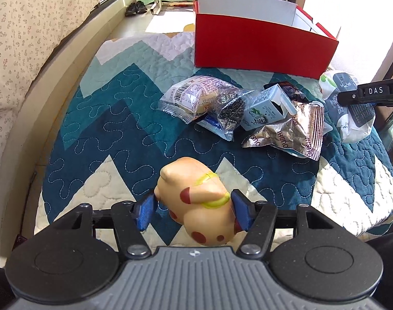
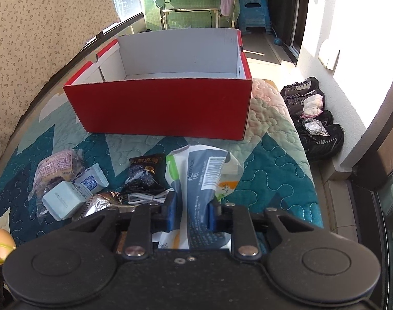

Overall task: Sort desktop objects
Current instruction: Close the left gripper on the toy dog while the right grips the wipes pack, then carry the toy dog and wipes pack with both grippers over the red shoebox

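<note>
sunlit quilt (image 1: 113, 118) under everything, red box (image 2: 160, 108) at its far end — empty. in front of the box, snack packets (image 1: 248, 111); right gripper (image 2: 191, 213) clamps a white-blue pouch (image 2: 204, 180), left gripper (image 1: 193, 213) pinches a spotted toy (image 1: 196, 201) — nearest us.

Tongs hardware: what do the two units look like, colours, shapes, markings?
Both match: the left tongs and right tongs have black angular fingers carrying blue ribbed pads, fixed by silver bolts, flanked by two round black housings. The left body is ribbed grey, the right one black. Seen from the left wrist, the right unit's finger bears white "DAS" lettering. No cables or sleeves visible.
</note>
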Demonstrator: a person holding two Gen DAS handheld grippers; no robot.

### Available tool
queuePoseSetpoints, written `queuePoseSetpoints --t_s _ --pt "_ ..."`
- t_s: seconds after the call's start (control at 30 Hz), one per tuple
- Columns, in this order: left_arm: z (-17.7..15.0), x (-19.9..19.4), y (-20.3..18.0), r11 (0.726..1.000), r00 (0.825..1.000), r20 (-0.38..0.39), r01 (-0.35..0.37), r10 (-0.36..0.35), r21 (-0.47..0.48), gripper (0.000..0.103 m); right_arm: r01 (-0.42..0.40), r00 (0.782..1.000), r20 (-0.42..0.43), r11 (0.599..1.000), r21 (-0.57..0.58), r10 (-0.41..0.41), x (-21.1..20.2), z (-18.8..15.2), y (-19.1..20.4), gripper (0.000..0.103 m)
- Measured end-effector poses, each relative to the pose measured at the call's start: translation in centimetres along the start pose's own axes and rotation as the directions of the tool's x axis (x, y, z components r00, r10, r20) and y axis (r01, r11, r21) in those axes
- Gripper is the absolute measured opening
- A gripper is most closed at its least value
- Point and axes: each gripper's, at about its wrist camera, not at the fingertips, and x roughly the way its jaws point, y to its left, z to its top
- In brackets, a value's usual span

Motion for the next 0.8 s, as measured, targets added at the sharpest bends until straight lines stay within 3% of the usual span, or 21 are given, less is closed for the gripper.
queuePoseSetpoints --t_s 0.43,0.8 --pt "3.2 -3.8 -2.6 0.993 0.994 0.034 0.098 -0.101 0.072 0.061 -0.049 0.999 0.025 0.998 0.027 0.048 -5.8 0.3 1.1 0.023" --pt "7.9 -4.4 -3.7 0.982 0.989 0.064 0.125 -0.135 0.143 0.061 -0.104 0.992 0.069 0.994 -0.015 0.105 -8.6 3.9 2.1 0.023"
